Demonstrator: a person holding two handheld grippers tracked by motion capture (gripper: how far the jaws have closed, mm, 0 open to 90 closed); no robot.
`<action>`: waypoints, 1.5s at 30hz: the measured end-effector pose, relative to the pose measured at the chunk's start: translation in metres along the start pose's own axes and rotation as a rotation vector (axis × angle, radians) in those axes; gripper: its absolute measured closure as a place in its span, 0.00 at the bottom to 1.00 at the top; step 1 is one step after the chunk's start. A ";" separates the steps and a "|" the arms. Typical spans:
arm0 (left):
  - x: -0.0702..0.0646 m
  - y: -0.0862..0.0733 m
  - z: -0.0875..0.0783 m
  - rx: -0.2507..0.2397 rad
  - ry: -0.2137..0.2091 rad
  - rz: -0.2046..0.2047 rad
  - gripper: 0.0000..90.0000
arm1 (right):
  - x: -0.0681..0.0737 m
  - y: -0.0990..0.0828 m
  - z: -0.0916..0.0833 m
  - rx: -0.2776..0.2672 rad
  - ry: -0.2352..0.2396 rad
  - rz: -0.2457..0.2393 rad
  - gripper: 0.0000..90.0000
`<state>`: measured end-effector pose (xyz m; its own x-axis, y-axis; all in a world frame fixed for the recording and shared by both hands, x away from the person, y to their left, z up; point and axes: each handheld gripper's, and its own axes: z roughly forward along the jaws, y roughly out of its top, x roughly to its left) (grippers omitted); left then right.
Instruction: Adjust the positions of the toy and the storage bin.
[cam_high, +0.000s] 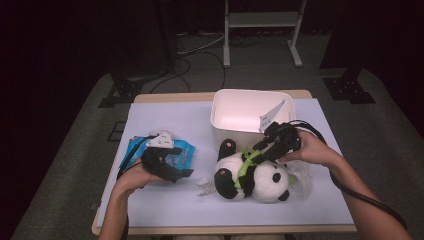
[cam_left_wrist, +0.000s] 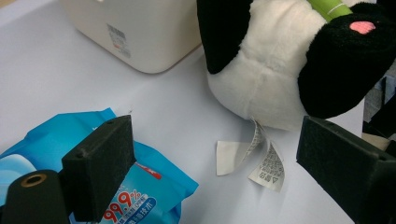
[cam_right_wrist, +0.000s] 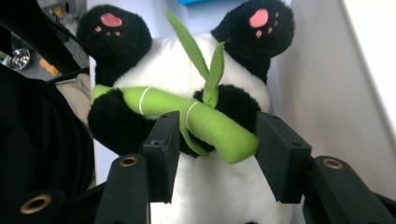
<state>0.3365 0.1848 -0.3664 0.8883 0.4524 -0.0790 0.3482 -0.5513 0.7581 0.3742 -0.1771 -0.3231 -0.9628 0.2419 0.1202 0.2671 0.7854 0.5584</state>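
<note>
My right claw (cam_high: 254, 153) hangs over the belly of the plush panda (cam_high: 252, 176), which lies on its back on the table (cam_high: 165, 200) just in front of the white bin (cam_high: 235, 131); its jaws stand apart, one on each side of the green bamboo stalk (cam_right_wrist: 205, 126) that the panda hugs, and in the right gripper view I cannot tell whether the pads touch the plush. My left claw (cam_high: 176, 167) hovers with its jaws wide apart and nothing between them, the blue wipes packet (cam_left_wrist: 140, 196) right under its near jaw. The panda's white care tags (cam_left_wrist: 261, 161) lie on the table ahead of that claw, between its two jaws as I look along them.
</note>
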 end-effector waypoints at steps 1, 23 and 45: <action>0.000 0.000 0.000 -0.007 0.001 -0.004 0.12 | 0.001 0.001 0.001 -0.017 0.007 -0.004 0.57; 0.000 0.002 0.000 -0.006 0.002 0.007 0.12 | 0.010 0.002 -0.002 -0.001 0.030 -0.008 0.85; 0.000 0.003 -0.001 -0.017 -0.001 0.003 0.12 | 0.019 0.013 -0.029 -0.033 -0.005 -0.061 0.88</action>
<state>0.3373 0.1846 -0.3635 0.8897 0.4501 -0.0770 0.3403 -0.5410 0.7691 0.3578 -0.1784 -0.2901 -0.9771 0.1967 0.0811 0.2061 0.7796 0.5914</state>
